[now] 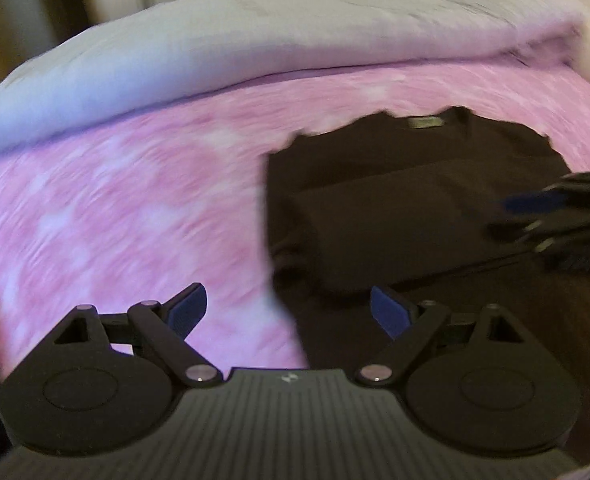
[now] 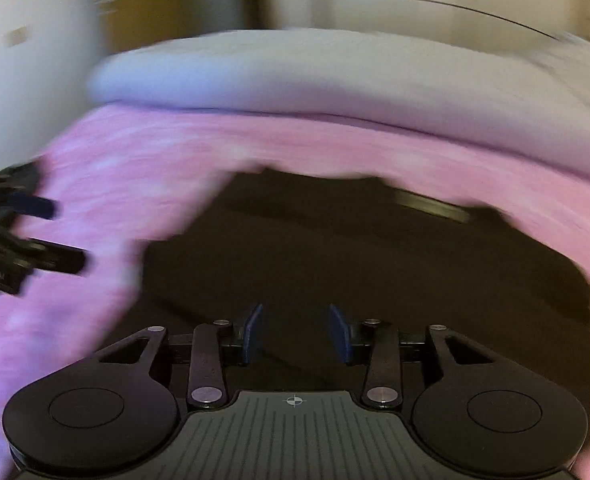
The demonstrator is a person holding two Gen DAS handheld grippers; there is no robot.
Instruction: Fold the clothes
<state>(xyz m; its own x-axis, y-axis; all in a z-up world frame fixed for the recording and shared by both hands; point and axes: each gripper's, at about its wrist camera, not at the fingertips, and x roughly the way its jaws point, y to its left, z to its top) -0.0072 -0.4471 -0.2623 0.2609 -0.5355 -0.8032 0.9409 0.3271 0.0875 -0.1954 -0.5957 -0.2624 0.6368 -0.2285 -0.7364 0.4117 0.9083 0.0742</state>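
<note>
Bedding first, at the left: a pink mottled fleece blanket (image 1: 115, 200) covers the bed, with a pale grey folded duvet (image 1: 215, 40) piled along its far edge. The left claw (image 1: 289, 312) hangs spread wide over the blanket, nothing between its blue pads, right at the near left border of the dark brown knitted garment (image 1: 395, 208). That garment lies on the blanket, seemingly part-folded, label end away. Further right, the right claw (image 2: 297, 334) sits over the garment's near part, jaws half apart and pinching nothing.

To do this fold well, I'd judge each claw should take one near corner of the cloth, pinch through all layers, then carry both up and over together — evenly, so the edge lands square.

The left wrist view shows the neck label (image 1: 425, 122) fairly clearly; the right wrist view smears it. Only the right view shows the garment's right-hand border against the blanket.
</note>
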